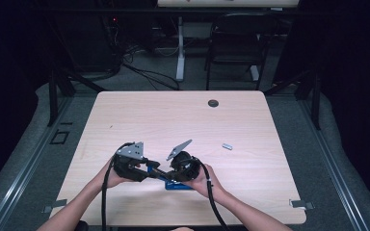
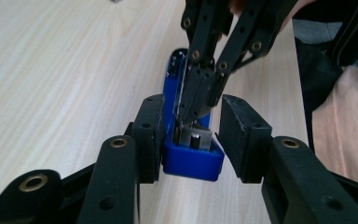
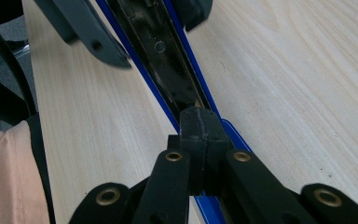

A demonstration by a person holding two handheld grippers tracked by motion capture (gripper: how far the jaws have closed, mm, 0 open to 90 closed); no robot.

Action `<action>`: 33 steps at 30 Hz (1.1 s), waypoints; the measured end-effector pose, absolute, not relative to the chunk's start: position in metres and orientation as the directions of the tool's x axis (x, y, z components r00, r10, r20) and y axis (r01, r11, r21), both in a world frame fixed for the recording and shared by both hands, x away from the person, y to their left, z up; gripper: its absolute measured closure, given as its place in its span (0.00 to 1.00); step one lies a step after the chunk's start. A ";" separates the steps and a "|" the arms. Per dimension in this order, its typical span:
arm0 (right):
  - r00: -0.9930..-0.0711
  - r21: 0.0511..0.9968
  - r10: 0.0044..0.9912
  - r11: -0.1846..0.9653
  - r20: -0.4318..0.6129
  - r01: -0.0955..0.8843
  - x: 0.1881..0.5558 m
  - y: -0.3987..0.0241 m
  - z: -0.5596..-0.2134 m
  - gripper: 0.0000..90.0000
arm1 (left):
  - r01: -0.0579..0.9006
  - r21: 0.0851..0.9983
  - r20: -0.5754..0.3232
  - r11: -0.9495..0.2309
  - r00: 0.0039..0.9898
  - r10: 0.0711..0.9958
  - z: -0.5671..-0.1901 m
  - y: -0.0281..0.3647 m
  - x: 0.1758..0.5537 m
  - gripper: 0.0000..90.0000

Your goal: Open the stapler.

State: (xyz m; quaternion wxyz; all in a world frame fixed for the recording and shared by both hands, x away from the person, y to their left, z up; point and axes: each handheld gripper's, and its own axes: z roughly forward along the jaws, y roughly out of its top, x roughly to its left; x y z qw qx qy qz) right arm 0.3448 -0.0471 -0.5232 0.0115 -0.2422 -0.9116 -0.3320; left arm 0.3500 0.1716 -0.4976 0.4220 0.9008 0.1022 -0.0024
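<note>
Stapler (image 1: 173,182) on the table (image 1: 173,120) near its front edge, between left gripper (image 1: 147,172) on its left and right gripper (image 1: 171,175) on its right, small metal piece (image 1: 227,146) farther right and behind, round hole (image 1: 213,103) near the far edge.

Dim, dark surroundings; soft close-up blur

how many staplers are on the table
1. A blue stapler lies near the table's front edge, between the left gripper and right gripper.
</note>
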 end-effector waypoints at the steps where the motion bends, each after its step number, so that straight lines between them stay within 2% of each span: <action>1: -0.883 0.599 0.434 0.663 0.181 0.449 0.345 -0.047 -0.523 1.00 | 0.184 0.764 -0.087 -0.619 0.979 0.184 -0.496 0.172 0.349 0.67; 9: -0.883 0.598 0.433 0.665 0.181 0.448 0.345 -0.047 -0.523 1.00 | 0.181 0.759 -0.054 -0.626 0.975 0.217 -0.490 0.172 0.347 0.77; 16: -0.885 0.593 0.434 0.672 0.171 0.444 0.345 -0.050 -0.524 1.00 | 0.192 0.749 -0.070 -0.634 0.975 0.213 -0.492 0.173 0.349 0.78; 24: -0.859 0.565 0.493 0.673 0.138 0.477 0.355 -0.087 -0.513 1.00 | 0.180 0.716 -0.050 -0.674 0.977 0.208 -0.496 0.172 0.348 0.78; 25: -0.853 0.557 0.503 0.673 0.138 0.487 0.356 -0.092 -0.513 1.00 | 0.174 0.712 -0.044 -0.680 0.978 0.204 -0.498 0.170 0.347 0.82; 27: -0.844 0.536 0.518 0.676 0.142 0.505 0.357 -0.102 -0.514 1.00 | 0.157 0.680 -0.026 -0.716 0.981 0.191 -0.502 0.166 0.346 0.82; 33: -0.826 0.502 0.546 0.681 0.139 0.534 0.357 -0.120 -0.521 1.00 | 0.167 0.675 -0.036 -0.718 0.980 0.194 -0.505 0.165 0.348 0.82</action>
